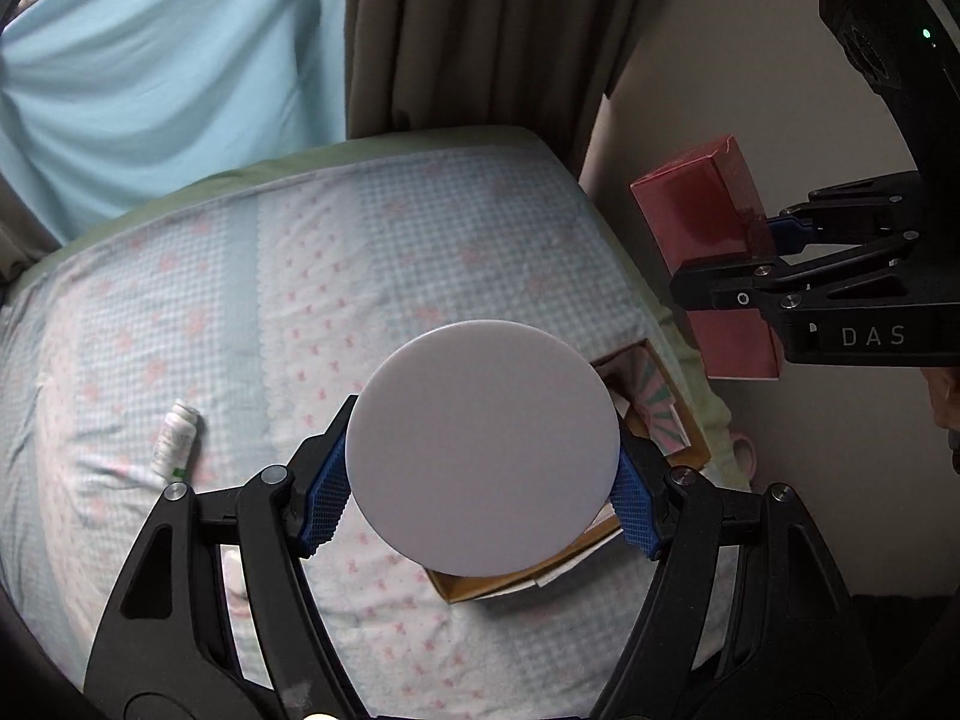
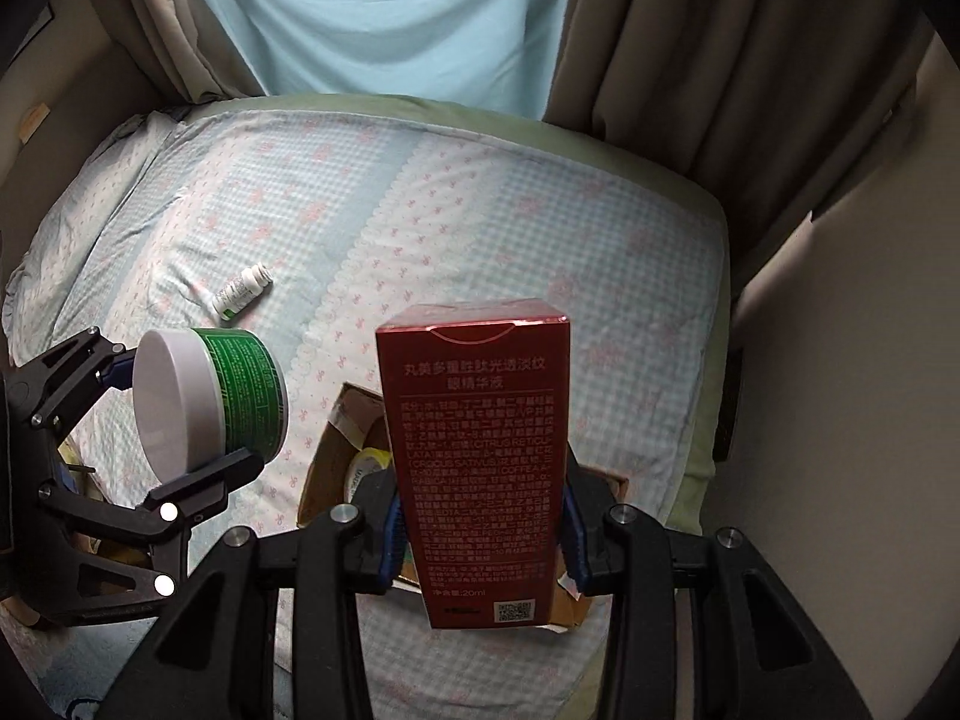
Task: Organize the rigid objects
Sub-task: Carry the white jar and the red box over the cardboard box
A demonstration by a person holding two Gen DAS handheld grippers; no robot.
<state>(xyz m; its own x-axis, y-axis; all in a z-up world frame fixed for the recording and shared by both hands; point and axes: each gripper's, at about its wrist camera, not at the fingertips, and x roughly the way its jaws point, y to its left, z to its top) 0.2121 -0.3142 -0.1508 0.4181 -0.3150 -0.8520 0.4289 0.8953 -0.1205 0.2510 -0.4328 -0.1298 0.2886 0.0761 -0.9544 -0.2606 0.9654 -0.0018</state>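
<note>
My left gripper (image 1: 483,498) is shut on a round jar with a white lid (image 1: 483,450) and holds it above the bed; in the right wrist view the jar (image 2: 240,384) shows a green label. My right gripper (image 2: 480,534) is shut on a tall red carton (image 2: 477,456) with printed text, held upright above an open cardboard box (image 2: 336,456). The carton also shows in the left wrist view (image 1: 702,222) at the right, with the right gripper (image 1: 762,240) on it. A small white bottle (image 1: 175,441) lies on the bedsheet; it also shows in the right wrist view (image 2: 240,291).
The bed (image 2: 420,210) has a blue-and-pink patterned sheet. The cardboard box (image 1: 678,420) near the bed's right edge holds some items, including a yellow-topped one (image 2: 369,462). Curtains (image 1: 480,30) hang behind the bed and a wall (image 2: 840,360) stands at the right.
</note>
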